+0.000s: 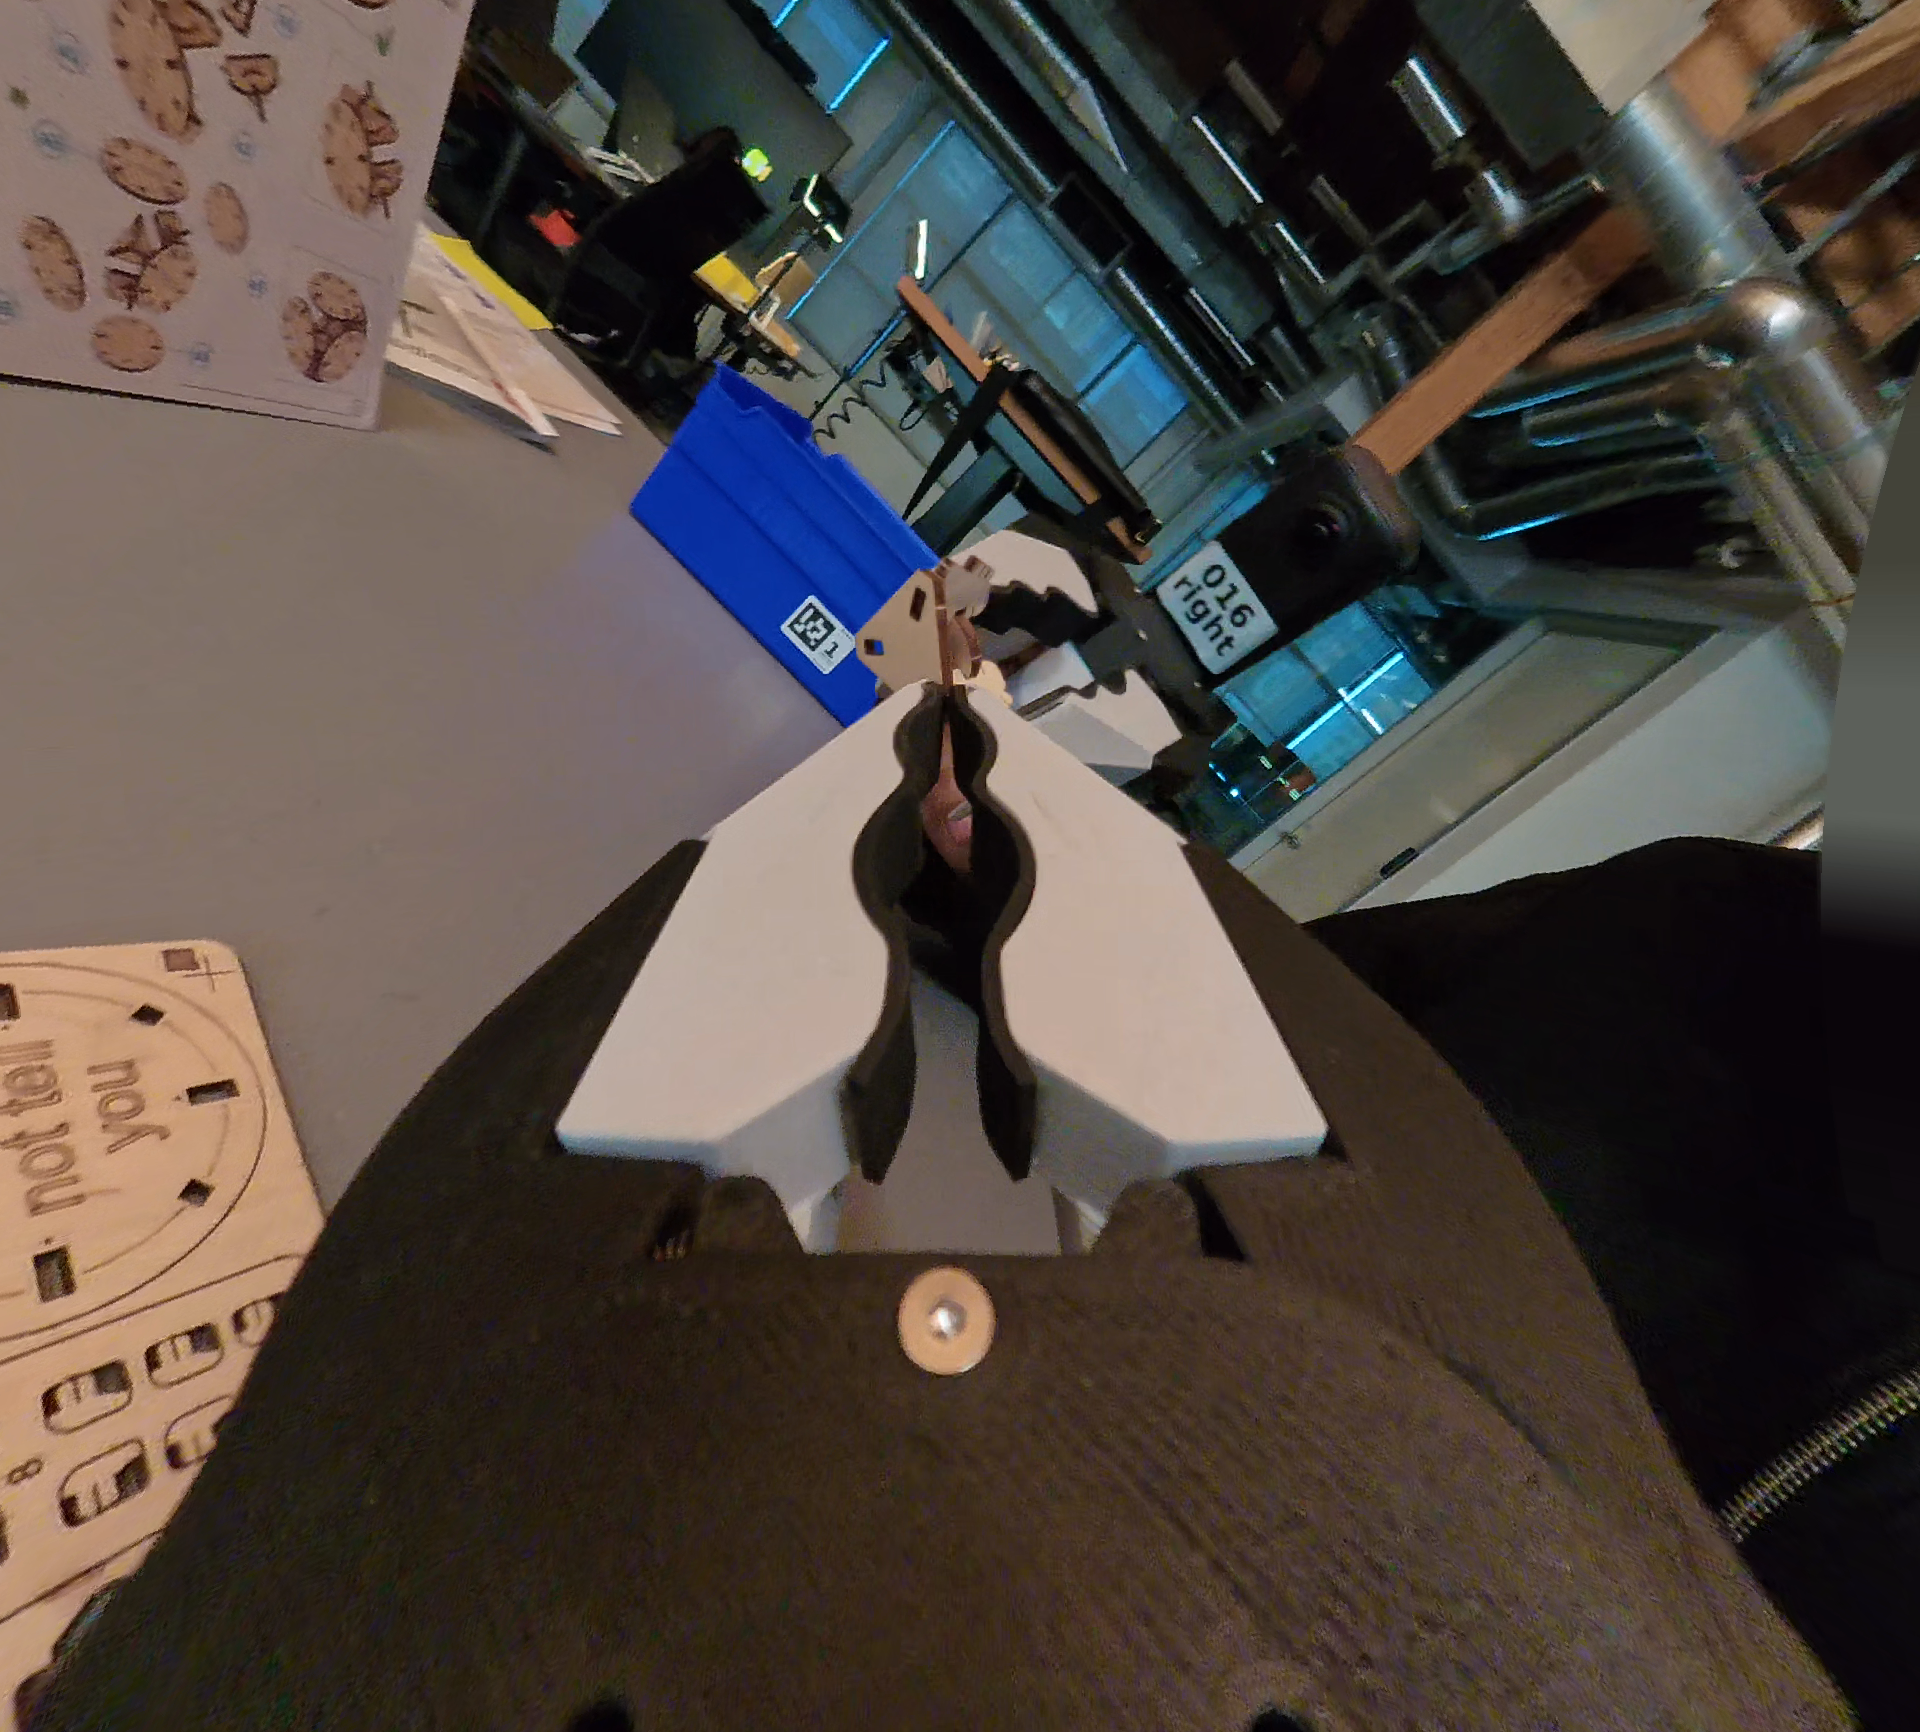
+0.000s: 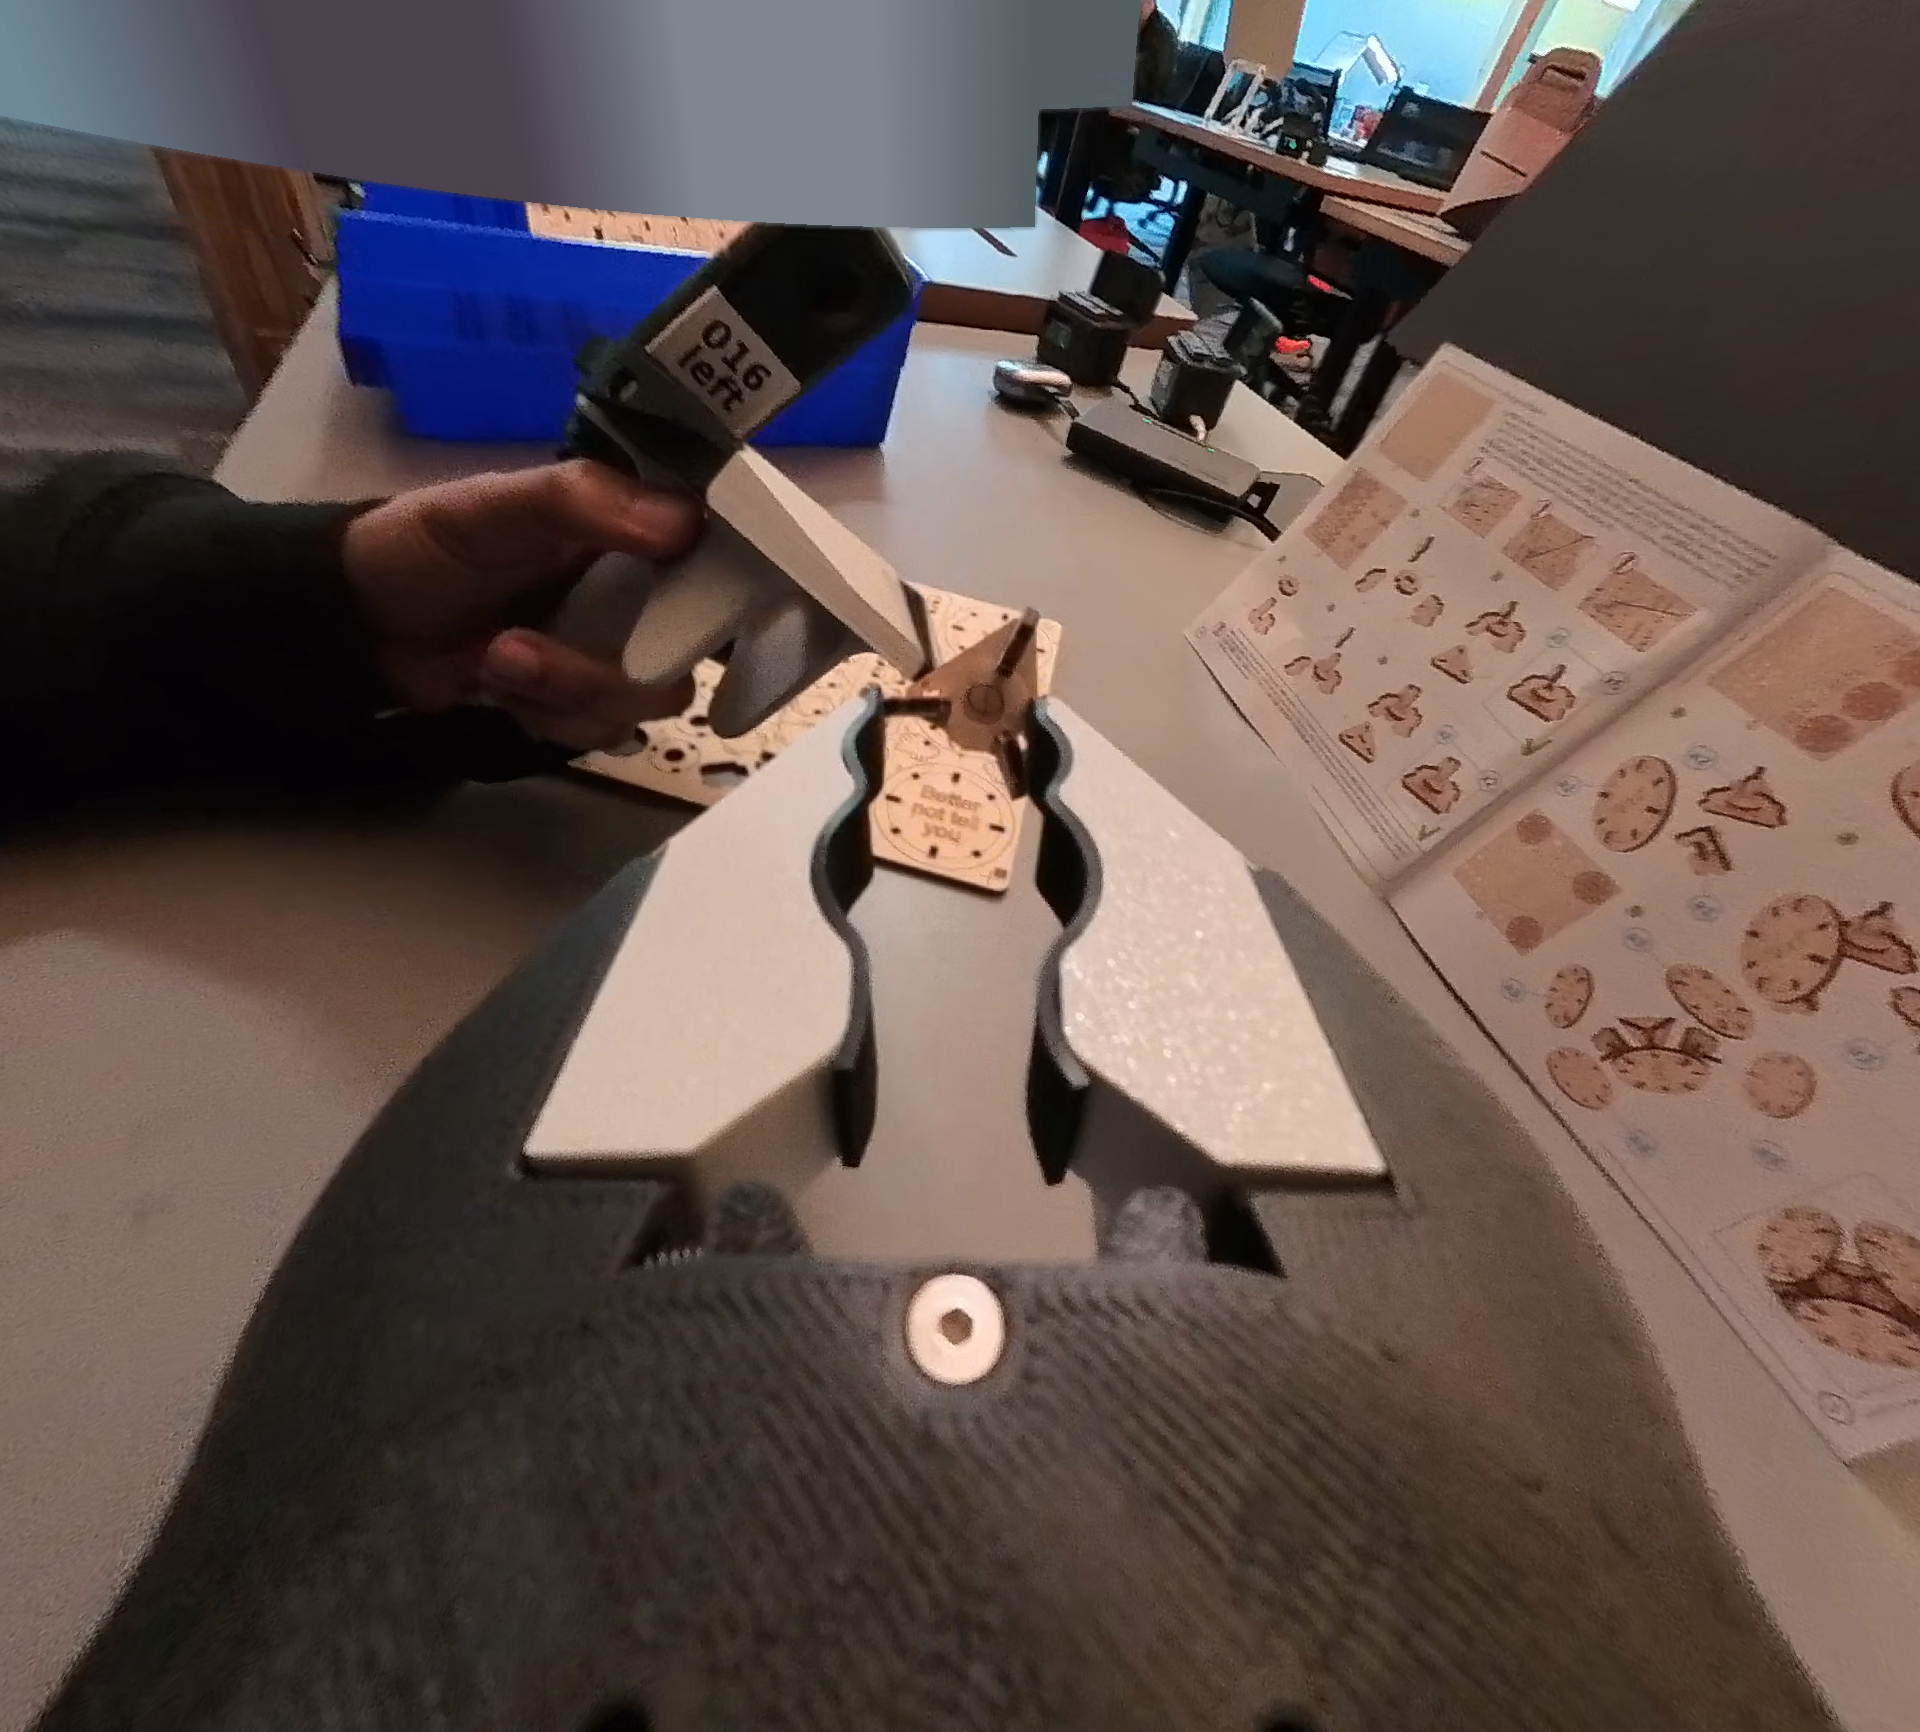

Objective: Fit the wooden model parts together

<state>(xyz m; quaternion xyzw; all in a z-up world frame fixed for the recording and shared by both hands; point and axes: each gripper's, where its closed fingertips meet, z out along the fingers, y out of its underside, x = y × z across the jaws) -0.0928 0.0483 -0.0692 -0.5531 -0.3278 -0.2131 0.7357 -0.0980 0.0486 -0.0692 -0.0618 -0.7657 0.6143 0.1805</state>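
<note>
The small triangular plywood assembly, a flat three-cornered plate with thin slotted fins crossing at a round hub, hangs in the air above the grey bench, caught between both tools. The right gripper has its jaws spread to the width of the assembly and pressed on its fin ends from either side. The left gripper, its jaws pressed together, pinches one thin fin at the edge of the assembly; in the right wrist view its white fingers slant down onto that same corner. Below the assembly lies a pale laser-cut plywood sheet with an engraved dial, and beyond it a second, punched-out sheet. Right of the assembly an illustrated instruction booklet is spread open; behind it stands a blue plastic bin. The fins look thin and brittle, so the work probably goes best with light, steady pressure along the slot's line, without twisting, while the right gripper braces the plate.
</note>
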